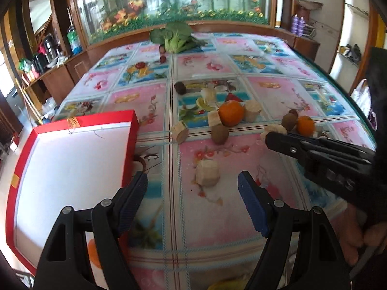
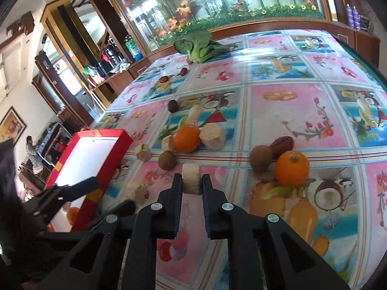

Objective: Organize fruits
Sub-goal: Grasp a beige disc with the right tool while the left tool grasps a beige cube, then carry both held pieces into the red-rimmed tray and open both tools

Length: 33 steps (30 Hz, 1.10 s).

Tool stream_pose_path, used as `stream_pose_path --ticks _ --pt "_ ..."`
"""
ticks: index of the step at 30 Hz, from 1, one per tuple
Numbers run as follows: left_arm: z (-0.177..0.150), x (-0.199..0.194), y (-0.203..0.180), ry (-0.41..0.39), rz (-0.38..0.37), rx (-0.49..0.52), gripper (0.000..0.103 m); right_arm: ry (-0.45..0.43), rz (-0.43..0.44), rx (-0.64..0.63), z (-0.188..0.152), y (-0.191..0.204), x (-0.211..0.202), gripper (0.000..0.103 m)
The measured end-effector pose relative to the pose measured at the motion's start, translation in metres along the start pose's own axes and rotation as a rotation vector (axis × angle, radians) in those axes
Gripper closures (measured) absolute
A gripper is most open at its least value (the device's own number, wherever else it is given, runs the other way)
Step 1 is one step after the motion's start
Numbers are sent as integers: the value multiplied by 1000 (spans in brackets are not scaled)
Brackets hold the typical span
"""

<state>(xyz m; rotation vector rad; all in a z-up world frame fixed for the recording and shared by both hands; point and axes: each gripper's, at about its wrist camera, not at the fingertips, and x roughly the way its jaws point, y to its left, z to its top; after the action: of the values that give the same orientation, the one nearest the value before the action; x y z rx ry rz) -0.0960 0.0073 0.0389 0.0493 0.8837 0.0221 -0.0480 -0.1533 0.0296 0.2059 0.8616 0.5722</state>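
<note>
While seemingly pinched, pale chunk (image 2: 191, 178) sits between right gripper (image 2: 192, 183) fingertips.

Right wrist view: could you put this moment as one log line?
right tool: shut on pale chunk | left tool: open, empty, beside red box | oranges, kiwis: on table

Box (image 1: 72, 159) left of scattered fruits (image 1: 231, 113).
</note>
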Motion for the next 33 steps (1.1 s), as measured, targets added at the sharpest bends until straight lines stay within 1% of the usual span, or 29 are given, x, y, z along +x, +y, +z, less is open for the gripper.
stream_pose_path --ticks 2,3,4,5,6,7,8,9,10,11,12,14,17,19,24,26,28,31,33 --pt "1 7 0 13 -13 -10 25 1 12 2 0 0 -1 89" --pt "2 10 -1 21 -7 -11 26 1 15 2 0 1 0 89" --pt "1 12 -2 21 -6 -9 32 0 16 0 0 2 0 89" --pt "2 14 -3 24 -9 -5 35 -1 18 -4 0 2 -1 89" --pt "2 16 -3 30 -13 -4 42 -1 20 -11 0 4 0 89" --pt "3 19 -3 37 -18 -8 50 0 17 -21 -1 6 0 89" --pt "3 22 -2 42 -25 -16 55 2 19 -28 -1 7 1 89" --pt "3 24 -1 47 -33 -21 62 1 22 -31 -1 7 1 89" --pt "3 26 -1 51 -38 -23 67 -1 24 -32 -1 8 1 89" --pt "3 28 -1 57 -47 -26 70 -5 27 -32 -1 8 0 89" --pt "2 28 -1 59 -58 -27 79 -7 30 -33 -1 8 0 89" --pt "1 28 -3 50 -62 -18 81 -6 37 -41 -1 10 1 89" --pt "1 26 0 43 -81 -31 82 -5 54 -47 -1 13 2 89" --pt "1 22 2 32 -79 -37 82 -7 66 -52 -1 14 1 89" --pt "-2 -11 15 -51 -82 -72 82 -38 111 -78 -3 22 -3 89" --pt "-4 -25 27 -81 -83 -99 82 -45 124 -96 -3 28 -3 89" --pt "-8 -38 42 -101 -67 -126 82 -60 132 -103 -3 32 -5 89" --pt "-17 -54 72 -133 -25 -184 82 -51 170 -90 -4 42 0 89" --pt "-24 -62 95 -141 18 -225 82 -36 195 -103 -7 58 7 89"
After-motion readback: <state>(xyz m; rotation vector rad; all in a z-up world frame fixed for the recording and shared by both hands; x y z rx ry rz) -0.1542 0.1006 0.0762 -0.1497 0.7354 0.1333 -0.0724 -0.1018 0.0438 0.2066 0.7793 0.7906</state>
